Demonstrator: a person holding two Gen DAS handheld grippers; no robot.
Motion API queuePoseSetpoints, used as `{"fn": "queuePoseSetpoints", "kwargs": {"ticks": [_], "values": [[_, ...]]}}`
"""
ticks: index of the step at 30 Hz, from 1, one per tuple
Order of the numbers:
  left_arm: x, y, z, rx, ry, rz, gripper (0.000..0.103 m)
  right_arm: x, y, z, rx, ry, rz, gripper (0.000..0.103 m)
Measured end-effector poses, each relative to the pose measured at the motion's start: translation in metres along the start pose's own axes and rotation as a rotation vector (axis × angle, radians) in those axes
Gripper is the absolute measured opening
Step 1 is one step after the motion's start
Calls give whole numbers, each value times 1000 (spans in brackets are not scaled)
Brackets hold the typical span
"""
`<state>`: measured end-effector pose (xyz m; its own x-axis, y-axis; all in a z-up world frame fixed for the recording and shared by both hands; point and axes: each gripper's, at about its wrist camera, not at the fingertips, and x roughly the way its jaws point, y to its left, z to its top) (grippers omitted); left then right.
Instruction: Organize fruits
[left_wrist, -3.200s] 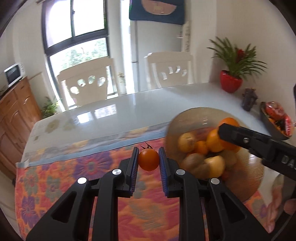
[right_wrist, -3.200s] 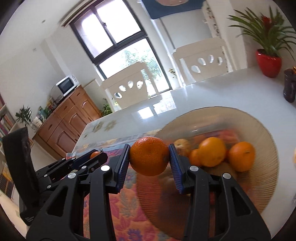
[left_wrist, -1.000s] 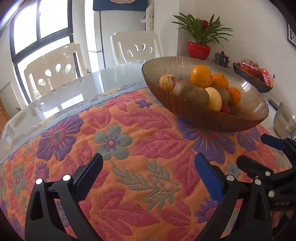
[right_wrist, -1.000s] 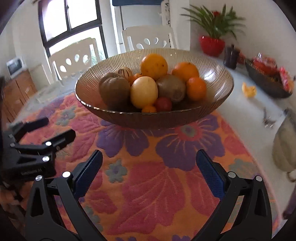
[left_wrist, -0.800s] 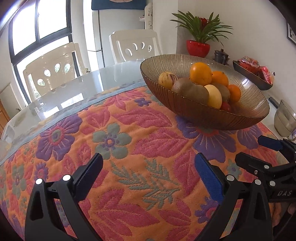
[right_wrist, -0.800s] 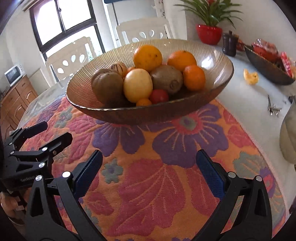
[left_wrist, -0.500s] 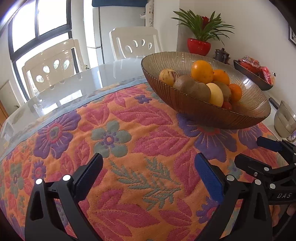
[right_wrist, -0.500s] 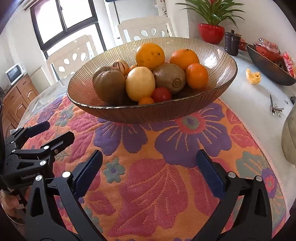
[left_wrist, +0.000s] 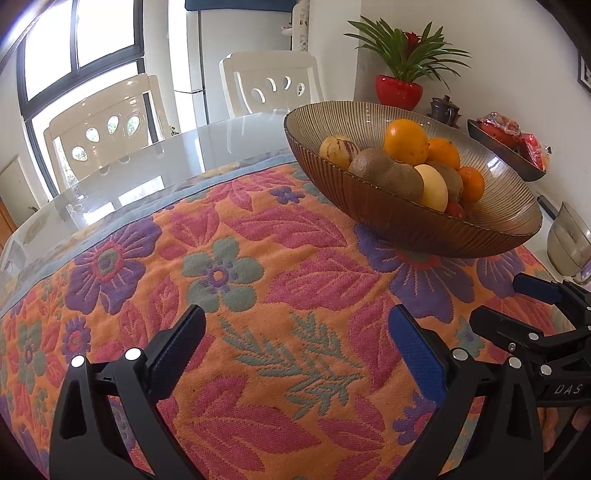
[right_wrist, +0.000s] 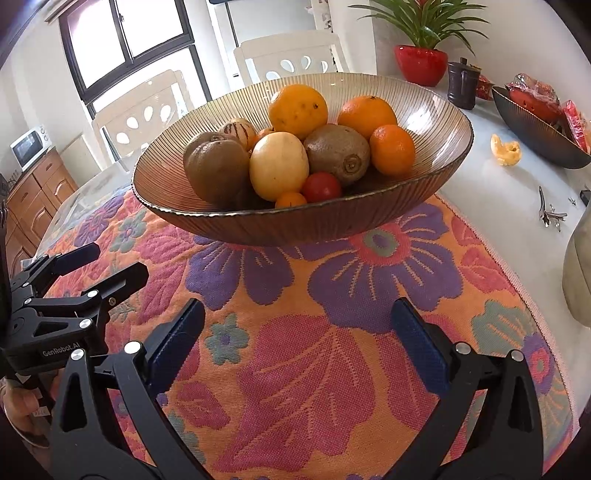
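A ribbed brown glass bowl (right_wrist: 295, 225) stands on the flowered cloth (right_wrist: 295, 354), holding oranges (right_wrist: 297, 109), kiwis (right_wrist: 216, 168), a yellow fruit (right_wrist: 279, 165), a red tomato (right_wrist: 321, 186) and a small orange tomato (right_wrist: 290, 199). My right gripper (right_wrist: 297, 326) is open and empty, low over the cloth in front of the bowl. My left gripper (left_wrist: 297, 338) is open and empty too, to the bowl's (left_wrist: 406, 225) left front. Each gripper shows in the other's view: the left (right_wrist: 96, 266) and the right (left_wrist: 517, 302).
White chairs (left_wrist: 271, 83) stand behind the glass table (left_wrist: 147, 177). A red-potted plant (right_wrist: 421, 59), a dark mug (right_wrist: 463, 86) and a second dark bowl (right_wrist: 535, 136) with red packets sit at the back right. A piece of orange peel (right_wrist: 506, 149) and a metal tool (right_wrist: 548, 214) lie on the bare tabletop.
Earlier each gripper was shut on a fruit near the bowl; both now stand open and empty, low in front of it. Over the last second they barely moved.
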<state>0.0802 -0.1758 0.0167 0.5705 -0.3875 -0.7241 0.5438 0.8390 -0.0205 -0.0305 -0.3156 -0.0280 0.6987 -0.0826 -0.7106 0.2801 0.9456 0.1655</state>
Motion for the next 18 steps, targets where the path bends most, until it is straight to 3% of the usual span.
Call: {"fn": "queuePoseSetpoints", "kwargs": {"ticks": [18], "values": [[3, 1, -1, -6, 17, -13, 98, 4, -2, 2, 9, 12, 14, 100]]}}
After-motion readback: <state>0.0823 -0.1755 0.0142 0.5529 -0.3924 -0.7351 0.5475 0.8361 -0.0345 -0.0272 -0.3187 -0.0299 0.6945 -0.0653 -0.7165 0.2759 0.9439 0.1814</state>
